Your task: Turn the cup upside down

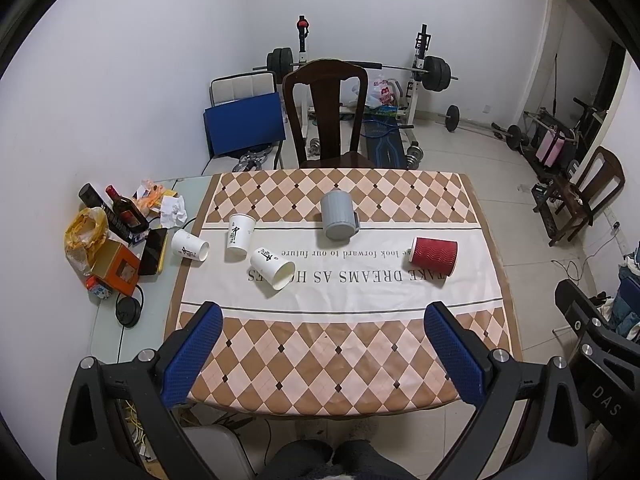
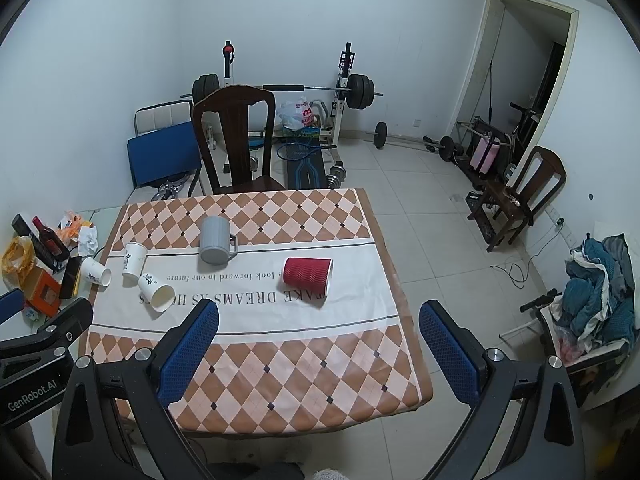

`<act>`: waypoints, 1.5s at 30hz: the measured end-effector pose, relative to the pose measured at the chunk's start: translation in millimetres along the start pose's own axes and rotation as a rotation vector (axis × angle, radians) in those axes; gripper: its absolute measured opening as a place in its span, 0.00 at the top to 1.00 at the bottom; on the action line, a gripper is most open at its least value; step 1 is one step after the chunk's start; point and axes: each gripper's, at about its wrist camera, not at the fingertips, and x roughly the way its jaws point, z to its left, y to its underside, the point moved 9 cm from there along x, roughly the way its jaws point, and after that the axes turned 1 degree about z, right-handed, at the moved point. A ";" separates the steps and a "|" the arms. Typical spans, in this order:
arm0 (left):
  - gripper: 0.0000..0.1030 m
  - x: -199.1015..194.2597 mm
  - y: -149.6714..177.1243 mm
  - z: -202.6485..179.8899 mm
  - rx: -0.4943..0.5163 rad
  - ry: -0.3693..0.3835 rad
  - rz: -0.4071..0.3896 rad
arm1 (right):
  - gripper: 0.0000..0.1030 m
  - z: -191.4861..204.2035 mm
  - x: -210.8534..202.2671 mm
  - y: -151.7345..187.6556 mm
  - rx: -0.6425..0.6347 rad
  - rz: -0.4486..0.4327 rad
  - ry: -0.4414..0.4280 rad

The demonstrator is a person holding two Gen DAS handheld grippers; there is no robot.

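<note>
A red ribbed paper cup (image 1: 434,256) (image 2: 307,275) lies on its side on the tablecloth. A grey mug (image 1: 339,216) (image 2: 217,241) with a handle stands rim down behind it. One white paper cup (image 1: 240,235) (image 2: 133,265) stands rim down. Two more white cups (image 1: 273,268) (image 1: 190,245) lie on their sides, also in the right wrist view (image 2: 156,292) (image 2: 96,272). My left gripper (image 1: 324,312) is open and empty above the table's near edge. My right gripper (image 2: 318,310) is open and empty, to the right of the left one.
The table (image 1: 320,360) has a checked cloth with printed text. Clutter lies on its bare left strip: a bottle (image 1: 126,208), an orange box (image 1: 116,268), bags and a cable. A wooden chair (image 1: 326,112) stands behind the table, with gym weights further back.
</note>
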 end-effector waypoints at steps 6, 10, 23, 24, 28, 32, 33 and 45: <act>0.00 -0.2 1.0 0.4 -0.001 -0.002 -0.001 | 0.01 -2.0 0.2 1.7 0.000 0.000 -0.001; 0.00 -0.3 0.5 -0.1 -0.001 -0.001 -0.002 | 0.01 -3.3 0.3 2.8 0.001 -0.001 -0.001; 0.00 -0.5 1.8 0.7 -0.001 0.001 -0.002 | 0.01 -7.6 0.9 6.4 0.000 -0.002 -0.001; 0.00 -0.6 2.0 0.6 -0.002 0.000 -0.003 | 0.01 -8.0 0.9 6.9 0.001 -0.001 -0.002; 0.00 -0.7 0.9 -0.5 -0.002 0.003 -0.002 | 0.01 -9.4 1.5 7.9 0.002 -0.001 -0.001; 0.00 -2.9 -1.1 -2.5 0.004 0.009 -0.001 | 0.01 -10.9 1.5 9.3 0.007 0.002 -0.003; 0.00 -3.3 -2.8 -3.2 0.005 0.013 -0.003 | 0.01 -11.1 1.9 9.8 0.010 0.004 -0.002; 0.00 78.4 8.0 -6.4 0.093 0.049 0.059 | 0.01 -34.2 82.9 61.6 0.140 0.197 0.110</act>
